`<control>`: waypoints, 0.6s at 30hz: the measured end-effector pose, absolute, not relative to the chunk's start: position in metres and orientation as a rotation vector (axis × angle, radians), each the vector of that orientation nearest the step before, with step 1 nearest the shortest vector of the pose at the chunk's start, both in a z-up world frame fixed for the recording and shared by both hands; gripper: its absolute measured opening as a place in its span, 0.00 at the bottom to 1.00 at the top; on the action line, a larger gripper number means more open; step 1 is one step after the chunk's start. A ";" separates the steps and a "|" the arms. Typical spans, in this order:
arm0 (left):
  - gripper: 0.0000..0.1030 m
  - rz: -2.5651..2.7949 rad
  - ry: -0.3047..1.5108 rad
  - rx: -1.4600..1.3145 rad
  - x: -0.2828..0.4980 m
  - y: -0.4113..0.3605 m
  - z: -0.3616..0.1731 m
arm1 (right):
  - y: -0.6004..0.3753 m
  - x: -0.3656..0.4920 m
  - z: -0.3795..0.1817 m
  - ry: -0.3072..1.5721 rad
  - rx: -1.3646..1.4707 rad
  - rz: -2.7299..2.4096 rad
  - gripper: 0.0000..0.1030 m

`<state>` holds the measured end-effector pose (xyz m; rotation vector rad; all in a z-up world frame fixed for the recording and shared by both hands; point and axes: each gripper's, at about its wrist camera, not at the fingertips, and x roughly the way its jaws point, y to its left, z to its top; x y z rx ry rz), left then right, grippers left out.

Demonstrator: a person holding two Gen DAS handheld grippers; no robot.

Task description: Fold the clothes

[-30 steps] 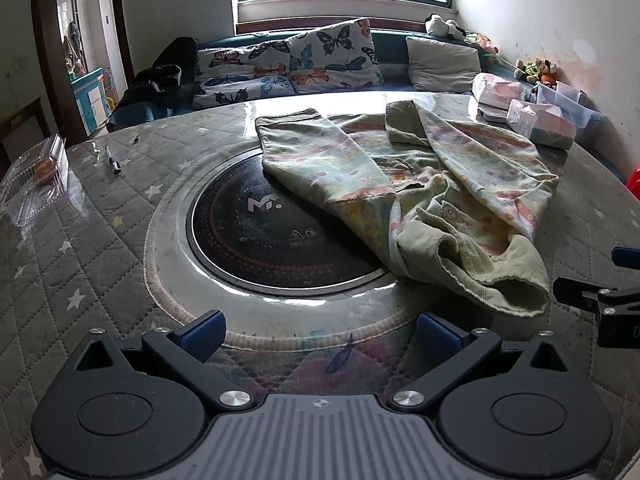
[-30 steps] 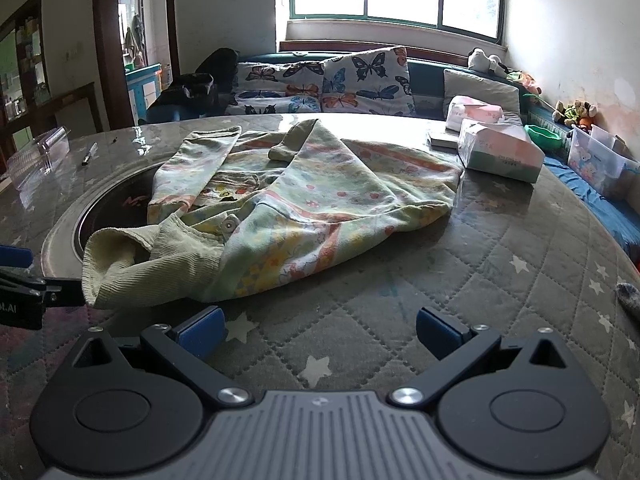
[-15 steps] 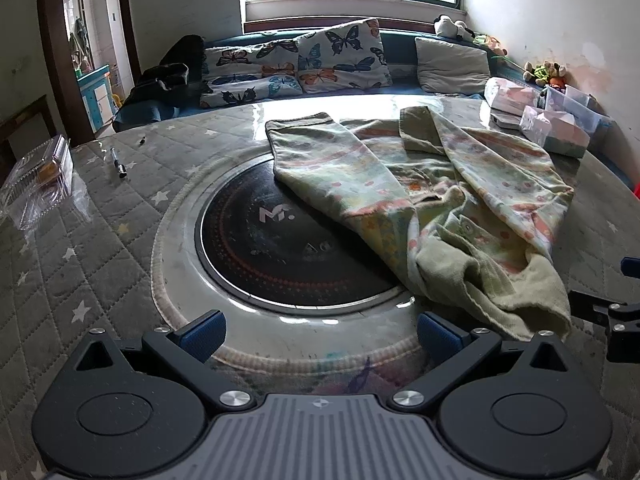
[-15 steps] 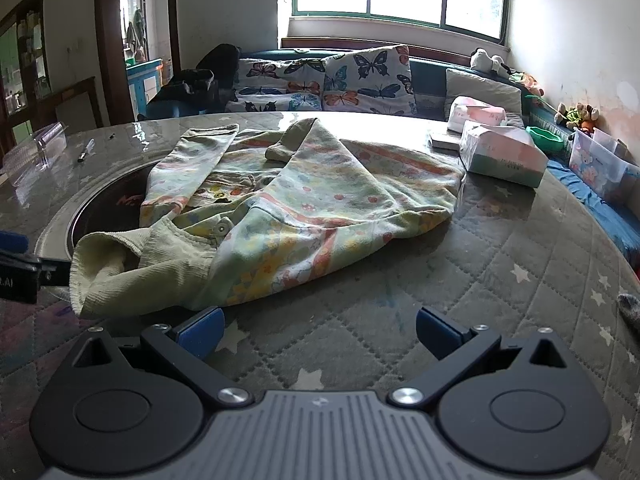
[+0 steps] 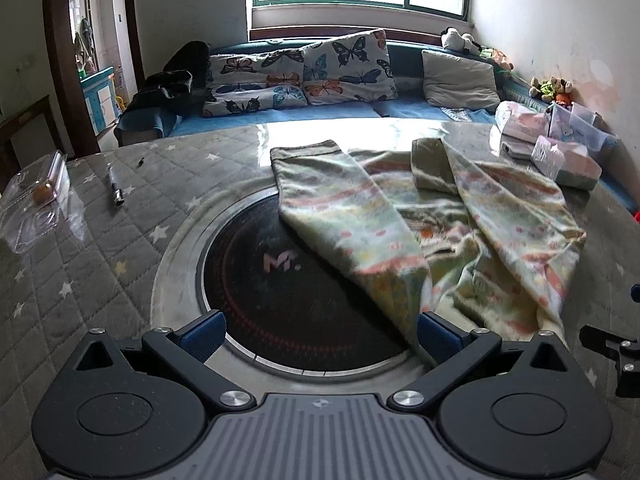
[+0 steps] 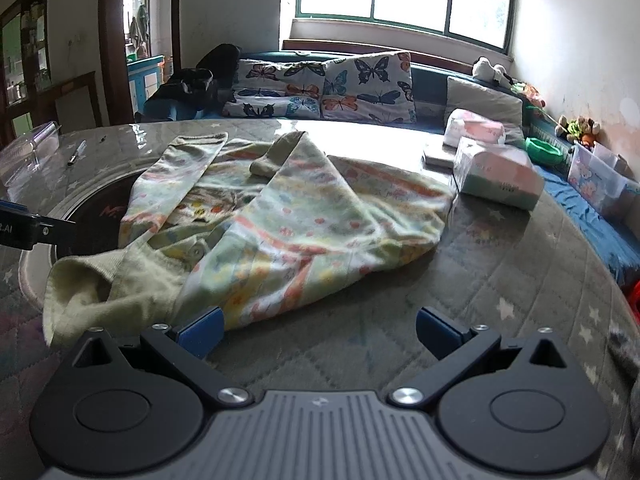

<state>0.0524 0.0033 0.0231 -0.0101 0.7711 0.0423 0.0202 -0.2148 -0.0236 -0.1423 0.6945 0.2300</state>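
A pale green child's garment (image 5: 440, 224) with pastel stripes and dots lies crumpled on the round quilted table (image 5: 80, 280), partly over the black inset disc (image 5: 288, 280). In the right wrist view the same garment (image 6: 288, 220) spreads ahead, its ribbed green hem (image 6: 100, 284) bunched at the near left. My left gripper (image 5: 318, 332) is open, its right fingertip (image 5: 436, 334) at the garment's near edge. My right gripper (image 6: 318, 330) is open too, its left fingertip (image 6: 202, 330) against the hem's front edge. Each gripper shows at the other view's side edge.
Tissue packs (image 6: 496, 176) and clear bins (image 6: 600, 184) sit at the table's right. A clear plastic box (image 5: 36, 200) and a pen (image 5: 116, 192) lie on the left. A blue sofa with butterfly cushions (image 5: 304, 76) runs behind the table.
Both grippers have moved forward and lower toward the garment; its near edge, earlier well ahead, now reaches the fingertips. The garment itself has not shifted.
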 end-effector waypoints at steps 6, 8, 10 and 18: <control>1.00 0.012 0.775 -0.014 0.070 -0.002 0.022 | -0.213 0.047 -0.014 0.679 -0.168 0.260 1.00; 1.00 0.001 0.779 -0.014 0.077 -0.005 0.021 | -0.210 0.060 -0.012 0.674 -0.179 0.273 1.00; 1.00 -0.010 0.781 -0.012 0.083 -0.007 0.020 | -0.208 0.075 -0.011 0.674 -0.186 0.285 0.99; 0.99 -0.055 0.757 -0.001 0.116 -0.017 0.017 | -0.204 0.140 -0.011 0.703 -0.148 0.315 0.86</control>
